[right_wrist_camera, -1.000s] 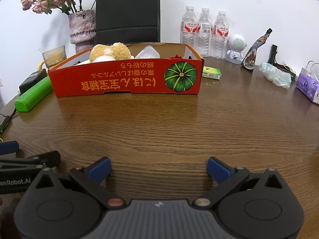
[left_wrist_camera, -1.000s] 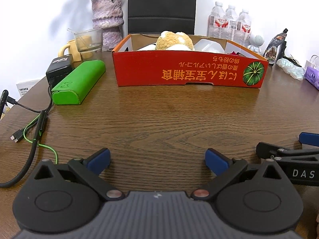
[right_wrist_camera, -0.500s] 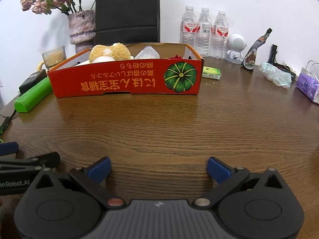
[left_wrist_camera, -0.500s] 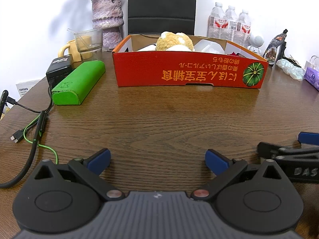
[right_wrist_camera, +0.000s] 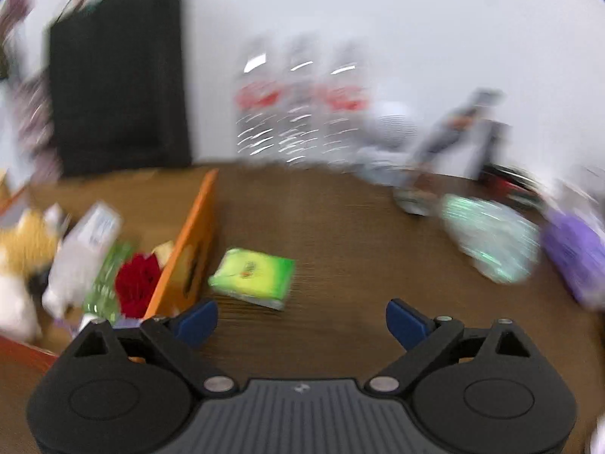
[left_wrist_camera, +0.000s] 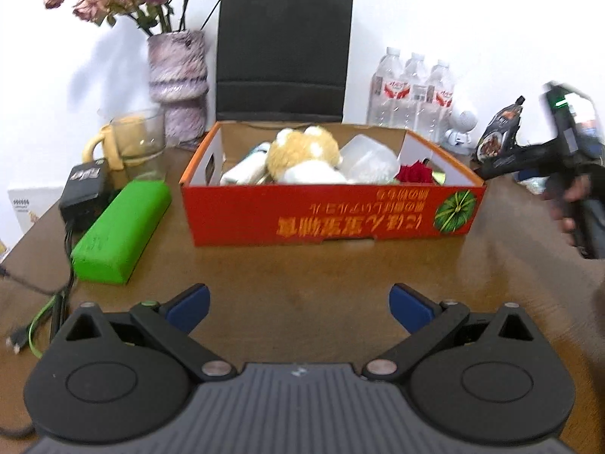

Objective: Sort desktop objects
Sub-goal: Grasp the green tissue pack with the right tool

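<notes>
Altogether three water bottles (left_wrist_camera: 413, 90), one red box (left_wrist_camera: 329, 213), one green packet (right_wrist_camera: 252, 277).

green tissue packet (right_wrist_camera: 252, 278) | flat on table (blurred); just beside red box (right_wrist_camera: 191, 249) | box holds toys

Through heavy blur I see my right gripper (right_wrist_camera: 300, 316), jaws closing on nothing, above the bench (right_wrist_camera: 340, 227); a green packet (right_wrist_camera: 254, 277) lies just beside the red box (right_wrist_camera: 193, 249).
</notes>
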A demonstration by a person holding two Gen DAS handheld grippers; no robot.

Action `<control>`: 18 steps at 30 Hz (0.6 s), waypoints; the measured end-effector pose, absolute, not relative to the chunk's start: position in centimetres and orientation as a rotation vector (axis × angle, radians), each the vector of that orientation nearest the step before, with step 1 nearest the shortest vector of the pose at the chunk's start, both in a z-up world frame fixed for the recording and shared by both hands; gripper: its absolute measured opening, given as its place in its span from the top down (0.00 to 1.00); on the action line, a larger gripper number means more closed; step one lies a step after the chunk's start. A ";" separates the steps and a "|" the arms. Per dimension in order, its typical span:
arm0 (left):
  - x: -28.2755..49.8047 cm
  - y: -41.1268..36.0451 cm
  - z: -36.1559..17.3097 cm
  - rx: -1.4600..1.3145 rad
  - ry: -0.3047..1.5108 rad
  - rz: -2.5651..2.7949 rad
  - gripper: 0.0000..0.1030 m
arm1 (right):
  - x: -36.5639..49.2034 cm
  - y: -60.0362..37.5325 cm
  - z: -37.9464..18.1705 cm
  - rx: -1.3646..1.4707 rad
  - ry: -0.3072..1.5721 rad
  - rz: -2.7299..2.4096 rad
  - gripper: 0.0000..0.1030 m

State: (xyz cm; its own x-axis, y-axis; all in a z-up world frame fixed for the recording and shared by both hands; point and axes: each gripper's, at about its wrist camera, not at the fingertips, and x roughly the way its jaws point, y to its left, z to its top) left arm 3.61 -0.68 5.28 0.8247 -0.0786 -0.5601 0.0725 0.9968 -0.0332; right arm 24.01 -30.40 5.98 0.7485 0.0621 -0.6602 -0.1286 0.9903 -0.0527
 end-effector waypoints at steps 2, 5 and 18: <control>4.2 -0.7 5.5 -0.009 0.603 -0.078 0.00 | 26.1 -30.2 5.4 -0.130 0.718 0.193 0.05; 5.0 -0.5 5.7 -0.017 0.610 -0.082 0.00 | 28.2 -30.2 5.4 -0.205 0.703 0.259 0.05; 13.6 -0.9 9.8 -0.077 0.632 -0.179 0.00 | 31.5 -29.2 3.0 -0.510 0.816 0.530 0.16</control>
